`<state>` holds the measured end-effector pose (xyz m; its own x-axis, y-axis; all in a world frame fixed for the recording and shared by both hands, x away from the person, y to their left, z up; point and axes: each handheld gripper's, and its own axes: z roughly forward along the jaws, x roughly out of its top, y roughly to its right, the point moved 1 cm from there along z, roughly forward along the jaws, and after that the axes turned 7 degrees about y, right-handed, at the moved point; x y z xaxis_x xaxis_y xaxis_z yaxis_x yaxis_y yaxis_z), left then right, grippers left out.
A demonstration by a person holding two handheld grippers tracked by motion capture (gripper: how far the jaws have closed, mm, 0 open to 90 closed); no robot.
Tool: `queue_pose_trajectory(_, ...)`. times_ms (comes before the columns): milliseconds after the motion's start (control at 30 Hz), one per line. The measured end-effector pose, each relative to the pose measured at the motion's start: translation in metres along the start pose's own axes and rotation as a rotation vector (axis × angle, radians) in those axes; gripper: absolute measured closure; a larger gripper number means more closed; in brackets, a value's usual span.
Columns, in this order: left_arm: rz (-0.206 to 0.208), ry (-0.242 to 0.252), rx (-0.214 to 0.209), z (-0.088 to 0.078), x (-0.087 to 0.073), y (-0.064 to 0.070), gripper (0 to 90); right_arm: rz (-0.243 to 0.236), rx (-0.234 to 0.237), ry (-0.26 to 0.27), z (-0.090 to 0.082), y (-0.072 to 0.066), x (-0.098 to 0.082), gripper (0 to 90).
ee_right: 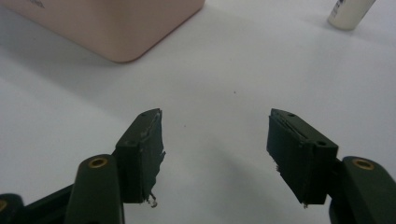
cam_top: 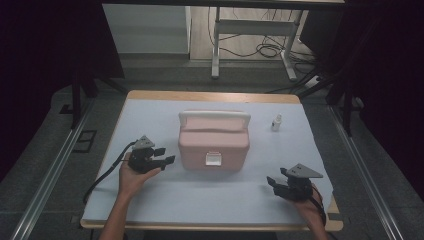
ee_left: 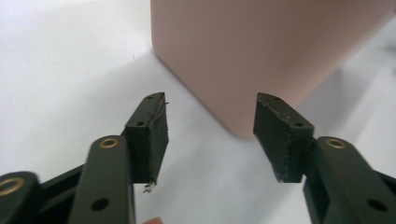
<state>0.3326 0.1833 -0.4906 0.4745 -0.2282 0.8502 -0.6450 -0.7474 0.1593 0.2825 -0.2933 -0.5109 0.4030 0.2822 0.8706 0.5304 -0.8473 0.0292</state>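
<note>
Pink box (cam_top: 214, 141) mid-table: rounded corners, white handle folded along its far edge, small white latch in front. Left gripper (cam_top: 169, 156) at its 9 o'clock, jaws wide, empty. Right gripper (cam_top: 274, 183) at 4 o'clock, wide, empty.

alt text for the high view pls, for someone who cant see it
A closed pink box with a white handle sits mid-table on a white cloth. The left gripper, jaws open, points at its left side; the right gripper rests open near the front right. A small white bottle stands behind.
</note>
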Motion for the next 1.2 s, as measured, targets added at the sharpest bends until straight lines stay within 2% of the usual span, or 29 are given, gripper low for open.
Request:
queue_pose_trajectory(33,0.006,0.001,0.004,-0.002,-0.003,0.001,43.2,0.011,0.001,-0.014,0.000,0.000,0.001,35.0)
queue_pose_trajectory(133,-0.003,0.019,-0.022,-0.008,-0.012,0.002,41.8,0.032,0.001,-0.044,0.001,0.004,0.005,34.9)
queue_pose_trajectory(167,0.020,0.012,-0.012,-0.009,-0.016,0.004,41.5,0.041,0.002,-0.056,0.001,0.005,0.007,34.9)
queue_pose_trajectory(267,0.039,-0.010,-0.003,-0.009,-0.019,0.004,40.3,0.057,-0.021,-0.084,0.003,0.010,0.016,34.9)
queue_pose_trajectory(367,0.017,0.009,-0.007,-0.012,-0.023,0.004,40.5,0.058,-0.036,-0.122,0.006,0.015,0.027,35.1)
queue_pose_trajectory(567,0.019,0.012,-0.013,-0.015,-0.026,0.006,40.4,0.084,-0.045,-0.238,0.013,0.030,0.058,36.1)
queue_pose_trajectory(633,0.016,0.013,-0.015,-0.015,-0.027,0.006,40.4,0.080,-0.064,-0.279,0.017,0.037,0.069,36.3)
queue_pose_trajectory(700,0.012,0.009,-0.014,-0.014,-0.028,0.006,40.3,0.091,-0.075,-0.325,0.024,0.047,0.082,36.4)
queue_pose_trajectory(933,0.007,0.010,-0.008,-0.014,-0.028,0.005,40.4,0.120,-0.101,-0.430,0.052,0.072,0.118,37.1)
queue_pose_trajectory(1100,0.003,0.006,-0.010,-0.012,-0.028,0.006,40.5,0.132,-0.114,-0.462,0.072,0.082,0.135,37.9)
queue_pose_trajectory(1200,0.004,0.003,-0.008,-0.010,-0.029,0.006,40.5,0.130,-0.144,-0.488,0.089,0.092,0.145,38.6)
